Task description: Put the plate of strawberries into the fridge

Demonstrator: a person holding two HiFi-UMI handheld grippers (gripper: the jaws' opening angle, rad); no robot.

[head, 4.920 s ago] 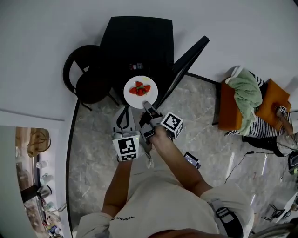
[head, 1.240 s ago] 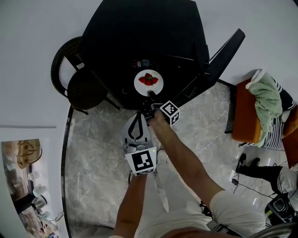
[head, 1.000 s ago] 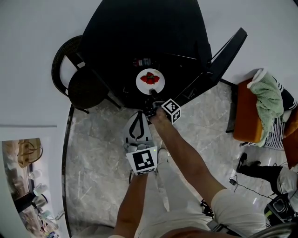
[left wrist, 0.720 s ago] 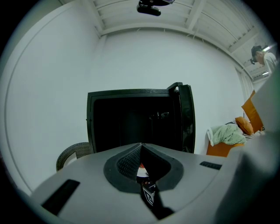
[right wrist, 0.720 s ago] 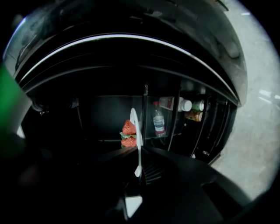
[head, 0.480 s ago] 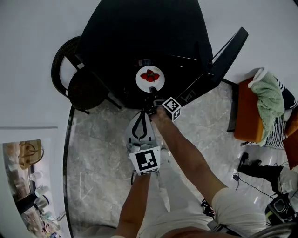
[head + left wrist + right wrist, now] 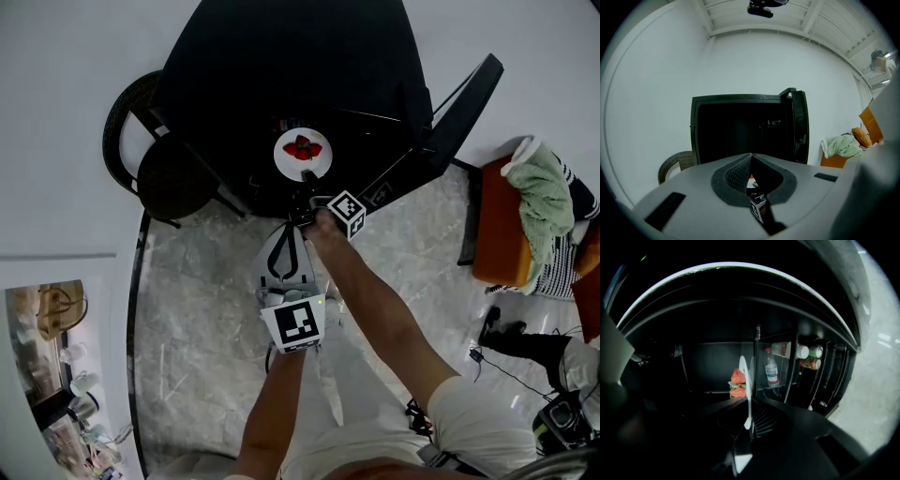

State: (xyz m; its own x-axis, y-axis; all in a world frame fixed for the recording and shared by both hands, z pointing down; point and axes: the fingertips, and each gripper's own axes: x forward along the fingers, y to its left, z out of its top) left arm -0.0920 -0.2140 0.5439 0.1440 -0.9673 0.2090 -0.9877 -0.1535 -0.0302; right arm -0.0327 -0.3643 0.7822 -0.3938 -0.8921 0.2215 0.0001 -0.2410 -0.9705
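A white plate [image 7: 302,153] with red strawberries [image 7: 302,146] is held level inside the dark mouth of the black fridge [image 7: 291,66]. My right gripper [image 7: 307,190] is shut on the plate's near rim, its marker cube just behind. In the right gripper view the plate [image 7: 746,390] shows edge-on between the jaws of the right gripper [image 7: 749,420], with the strawberries [image 7: 738,383] to its left. My left gripper [image 7: 293,228] hangs shut and holds nothing, just behind the right one. In the left gripper view the tips of the left gripper [image 7: 751,157] meet in front of the fridge [image 7: 740,129].
The fridge door [image 7: 441,117] stands open to the right. A water bottle [image 7: 771,369] and cans [image 7: 808,352] sit on inner shelves. A dark wicker chair [image 7: 150,155] stands left of the fridge. An orange seat with green cloth [image 7: 539,202] is at the right.
The right gripper has carried the plate a little further up into the fridge opening. The left gripper has drifted slightly forward after it.
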